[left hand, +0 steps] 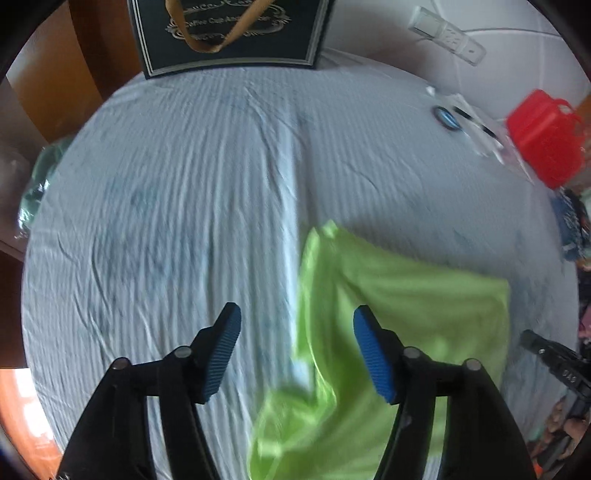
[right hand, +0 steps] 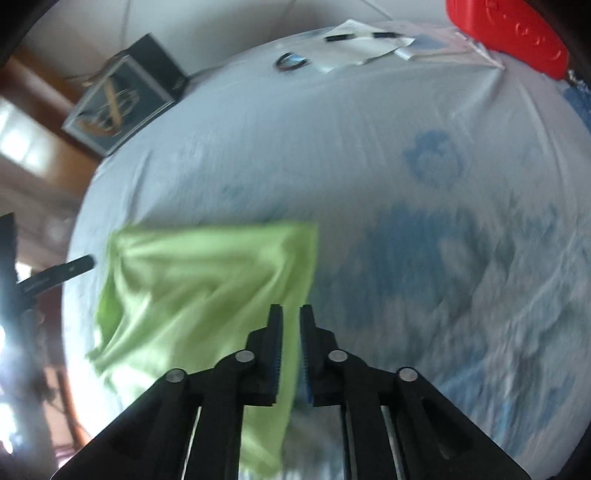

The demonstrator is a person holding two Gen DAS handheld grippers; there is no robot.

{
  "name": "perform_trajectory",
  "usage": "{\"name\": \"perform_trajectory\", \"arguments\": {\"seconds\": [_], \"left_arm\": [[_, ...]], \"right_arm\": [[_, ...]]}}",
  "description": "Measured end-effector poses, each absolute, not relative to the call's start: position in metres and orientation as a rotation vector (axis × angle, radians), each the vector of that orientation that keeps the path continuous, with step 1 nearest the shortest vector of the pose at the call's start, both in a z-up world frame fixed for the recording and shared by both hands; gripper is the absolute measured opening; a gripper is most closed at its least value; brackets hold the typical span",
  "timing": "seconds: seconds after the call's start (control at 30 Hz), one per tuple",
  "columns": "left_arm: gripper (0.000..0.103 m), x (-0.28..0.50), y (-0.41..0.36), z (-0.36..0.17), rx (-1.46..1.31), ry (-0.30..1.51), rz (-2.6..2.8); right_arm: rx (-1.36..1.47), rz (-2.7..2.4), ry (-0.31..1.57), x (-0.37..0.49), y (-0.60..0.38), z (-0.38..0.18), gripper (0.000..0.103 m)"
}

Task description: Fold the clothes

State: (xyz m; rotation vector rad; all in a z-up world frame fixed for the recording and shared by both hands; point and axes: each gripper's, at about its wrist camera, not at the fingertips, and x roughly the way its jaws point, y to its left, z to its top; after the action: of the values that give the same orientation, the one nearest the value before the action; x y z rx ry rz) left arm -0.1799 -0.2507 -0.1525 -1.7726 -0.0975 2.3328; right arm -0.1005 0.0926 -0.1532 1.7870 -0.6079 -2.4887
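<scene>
A lime-green garment [left hand: 388, 332] lies partly folded on the pale blue sheet [left hand: 177, 206]. My left gripper [left hand: 297, 347] is open above the garment's left edge, holding nothing. In the right wrist view the garment [right hand: 192, 288] spreads to the left. My right gripper [right hand: 291, 332] is nearly shut, with the garment's right edge passing between its fingers. The view is blurred by motion. The right gripper's black body shows at the right edge of the left wrist view [left hand: 554, 362].
A dark gift box with a ribbon [left hand: 229, 33] stands at the far edge of the sheet. A red container [left hand: 543, 136], papers [right hand: 365, 40] and a small round object [left hand: 447, 116] lie at the far right. A wooden frame [left hand: 48, 85] is on the left.
</scene>
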Motion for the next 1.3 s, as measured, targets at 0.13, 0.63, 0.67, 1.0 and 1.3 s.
{"name": "perform_trajectory", "arguments": {"seconds": [0.13, 0.63, 0.67, 1.0, 1.3], "left_arm": [[0.065, -0.148, -0.243, -0.171, -1.797, -0.088, 2.280], [0.080, -0.090, -0.270, -0.183, -1.882, 0.031, 2.380], [0.080, -0.087, -0.274, -0.180, -1.875, -0.013, 2.378], [0.080, -0.079, -0.272, -0.179, -1.847, -0.122, 2.386], [0.103, -0.076, -0.263, -0.197, -1.851, -0.029, 2.395]], "right_arm": [[1.753, -2.434, -0.599, -0.077, 0.067, -0.154, 0.016], [1.813, -2.342, -0.582, -0.021, 0.035, -0.184, 0.014], [1.810, -2.348, -0.588, -0.017, 0.038, -0.183, 0.014], [1.712, -2.473, -0.677, -0.031, 0.065, -0.159, 0.024], [1.745, -2.523, -0.603, -0.076, 0.068, -0.170, 0.036]]}}
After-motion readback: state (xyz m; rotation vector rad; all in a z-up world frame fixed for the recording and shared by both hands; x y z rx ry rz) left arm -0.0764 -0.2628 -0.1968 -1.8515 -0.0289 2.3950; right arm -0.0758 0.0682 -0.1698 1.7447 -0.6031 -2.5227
